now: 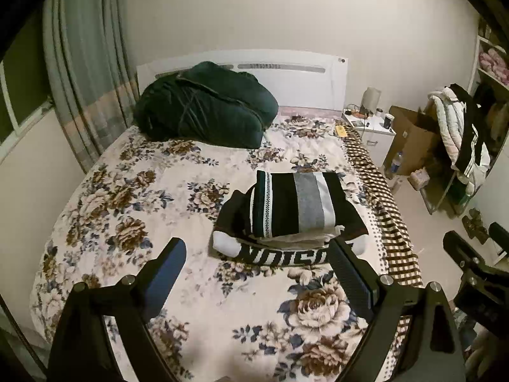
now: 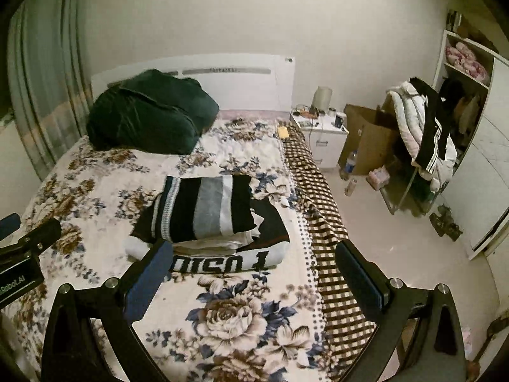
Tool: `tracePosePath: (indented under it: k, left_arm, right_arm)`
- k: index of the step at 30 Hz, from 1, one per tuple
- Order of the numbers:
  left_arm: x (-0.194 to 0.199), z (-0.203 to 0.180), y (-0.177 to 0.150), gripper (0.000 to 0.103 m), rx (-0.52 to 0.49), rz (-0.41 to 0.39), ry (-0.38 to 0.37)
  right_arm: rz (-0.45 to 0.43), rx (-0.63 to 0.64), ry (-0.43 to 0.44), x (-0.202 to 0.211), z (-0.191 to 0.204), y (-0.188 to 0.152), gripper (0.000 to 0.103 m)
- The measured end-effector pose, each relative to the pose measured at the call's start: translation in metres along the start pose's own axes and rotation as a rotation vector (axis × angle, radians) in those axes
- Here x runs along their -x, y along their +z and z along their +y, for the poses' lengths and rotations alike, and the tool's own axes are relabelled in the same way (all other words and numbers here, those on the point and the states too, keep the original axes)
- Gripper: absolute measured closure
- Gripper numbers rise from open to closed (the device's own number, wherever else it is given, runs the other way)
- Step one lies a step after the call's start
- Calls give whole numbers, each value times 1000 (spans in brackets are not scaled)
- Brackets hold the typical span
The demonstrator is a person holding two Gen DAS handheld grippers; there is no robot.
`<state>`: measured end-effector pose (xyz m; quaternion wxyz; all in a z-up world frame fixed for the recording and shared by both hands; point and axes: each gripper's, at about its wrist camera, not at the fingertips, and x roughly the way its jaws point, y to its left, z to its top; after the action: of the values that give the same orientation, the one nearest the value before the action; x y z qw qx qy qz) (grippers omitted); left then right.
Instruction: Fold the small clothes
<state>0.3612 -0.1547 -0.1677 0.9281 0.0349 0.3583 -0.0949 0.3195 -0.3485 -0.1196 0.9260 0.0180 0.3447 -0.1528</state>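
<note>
A stack of folded clothes lies on the floral bed (image 1: 133, 210). On top is a black, grey and white striped garment (image 1: 296, 203) (image 2: 206, 211). Under it are pale folded pieces and a black garment with white lettering (image 1: 286, 256) (image 2: 222, 261). My left gripper (image 1: 257, 251) is open and empty, held above the bed just in front of the stack. My right gripper (image 2: 254, 256) is open and empty, over the bed's right edge beside the stack. The right gripper's body also shows at the right edge of the left wrist view (image 1: 474, 270).
A dark green bundle (image 1: 203, 105) lies at the head of the bed. A checked blanket (image 2: 318, 210) hangs over the right edge. On the floor to the right are a white nightstand (image 2: 321, 137), a cardboard box (image 2: 369, 140), bottles and a rack with jackets (image 2: 423, 133).
</note>
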Motion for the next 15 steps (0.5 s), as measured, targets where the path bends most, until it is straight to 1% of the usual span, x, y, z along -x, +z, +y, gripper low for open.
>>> tracePosePath:
  k: [4, 6, 8, 12, 15]
  left_arm:
    - [41, 3, -5, 12, 4, -27, 5]
    - [57, 3, -8, 12, 0, -45, 23]
    - [72, 1, -10, 12, -2, -55, 19]
    - [94, -2, -15, 12, -16, -81, 27]
    - [104, -4, -17, 12, -8, -89, 19]
  right_arm:
    - [-34, -6, 15, 58, -4, -4, 0]
    - [-44, -8, 24, 78, -6, -6, 0]
    - [-57, -14, 37, 102, -7, -8, 0]
    - [-91, -16, 53, 142, -8, -11, 0]
    - [-92, -20, 66, 160, -10, -13, 0]
